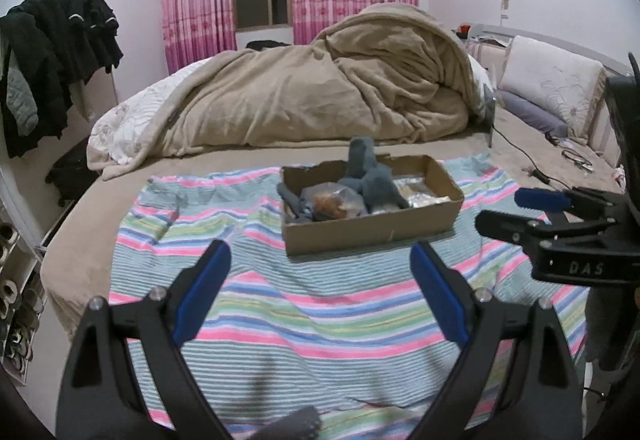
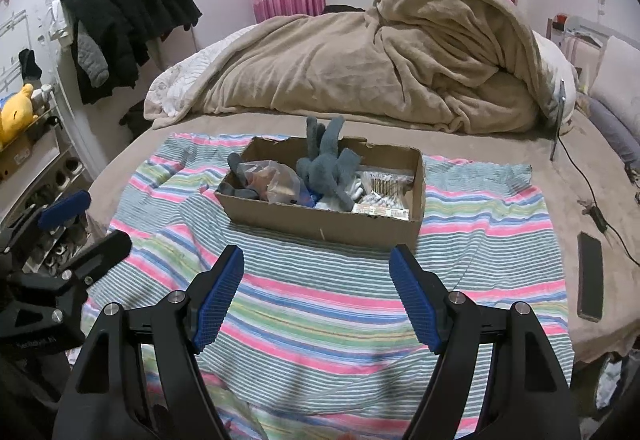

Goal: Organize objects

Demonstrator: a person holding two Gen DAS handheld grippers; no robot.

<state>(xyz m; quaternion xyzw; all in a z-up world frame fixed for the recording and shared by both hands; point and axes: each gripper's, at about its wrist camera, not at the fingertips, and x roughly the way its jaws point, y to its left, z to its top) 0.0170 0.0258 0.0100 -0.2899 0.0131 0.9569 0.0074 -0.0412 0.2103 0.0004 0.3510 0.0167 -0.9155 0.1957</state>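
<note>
A brown cardboard box (image 1: 372, 230) (image 2: 320, 226) sits on a striped cloth (image 1: 320, 304) (image 2: 320, 304) on the bed. It holds grey-blue socks (image 1: 374, 175) (image 2: 326, 167), a clear bag of food (image 1: 334, 201) (image 2: 280, 179) and flat packets (image 1: 420, 191) (image 2: 384, 195). My left gripper (image 1: 320, 254) is open and empty, above the cloth in front of the box. My right gripper (image 2: 318, 256) is open and empty, also in front of the box. Each gripper shows in the other's view, the right one (image 1: 516, 213) and the left one (image 2: 86, 220). A grey sock (image 1: 298, 424) lies at the left view's bottom edge.
A heaped beige blanket (image 1: 320, 95) (image 2: 400, 71) fills the far side of the bed. Pillows (image 1: 552, 87) lie at the right. A black phone (image 2: 590, 276) and a black cable (image 2: 580, 179) lie right of the cloth. Dark clothes (image 1: 52, 51) hang at the left.
</note>
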